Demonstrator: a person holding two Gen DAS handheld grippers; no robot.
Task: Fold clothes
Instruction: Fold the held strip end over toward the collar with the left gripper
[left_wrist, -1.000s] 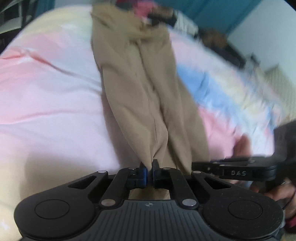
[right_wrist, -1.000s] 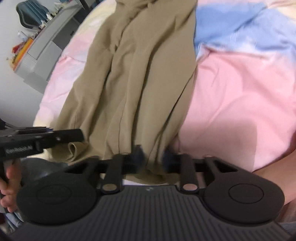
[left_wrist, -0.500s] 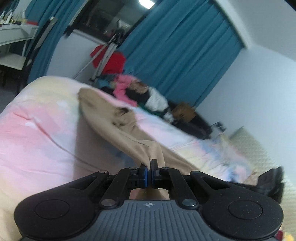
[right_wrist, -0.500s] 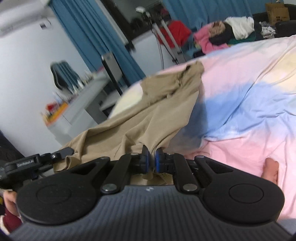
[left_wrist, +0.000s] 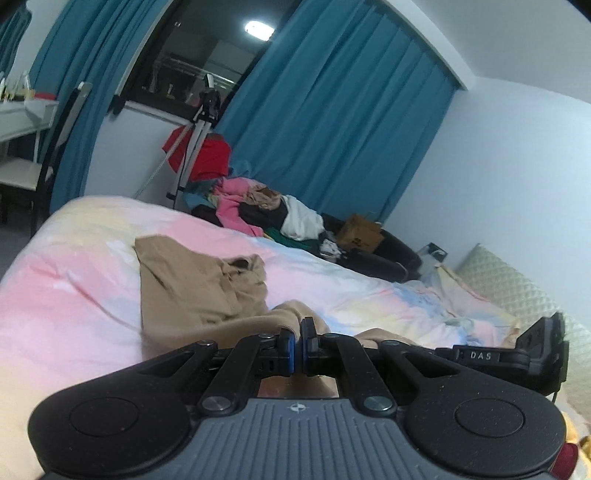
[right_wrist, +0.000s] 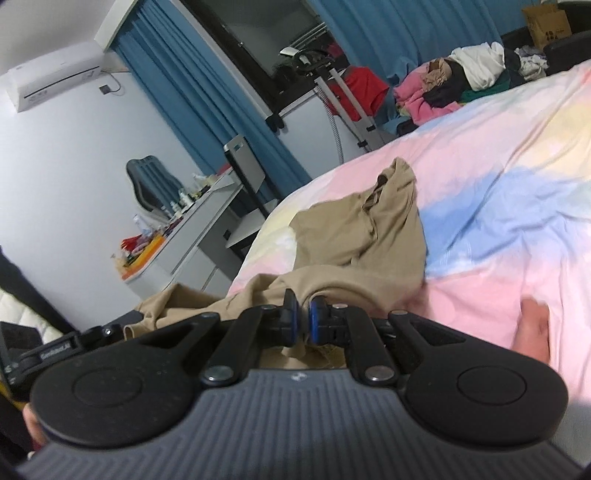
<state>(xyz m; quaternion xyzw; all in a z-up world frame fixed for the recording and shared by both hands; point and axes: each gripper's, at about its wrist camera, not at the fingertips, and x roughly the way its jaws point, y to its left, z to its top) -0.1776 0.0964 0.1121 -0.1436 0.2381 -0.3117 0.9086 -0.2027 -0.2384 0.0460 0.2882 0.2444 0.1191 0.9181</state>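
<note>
**Left wrist view: trouser hems are held, waist lies far ahead**

The tan trousers (left_wrist: 199, 284) are seen in the middle of the frame on the bed (left_wrist: 74, 295). The left gripper (left_wrist: 296, 339) is closed on one hem. In the right wrist view, the right gripper (right_wrist: 300, 314) is clamped on the other hem. The long axis runs away from both jaws, so the hems are probably to be carried forward onto the waistband. Neither gripper is clearly nearer.

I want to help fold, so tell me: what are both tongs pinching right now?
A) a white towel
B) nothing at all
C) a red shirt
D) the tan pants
D: the left tongs and the right tongs are each shut on tan pants cloth, which runs ahead over the pink bedsheet.
</note>
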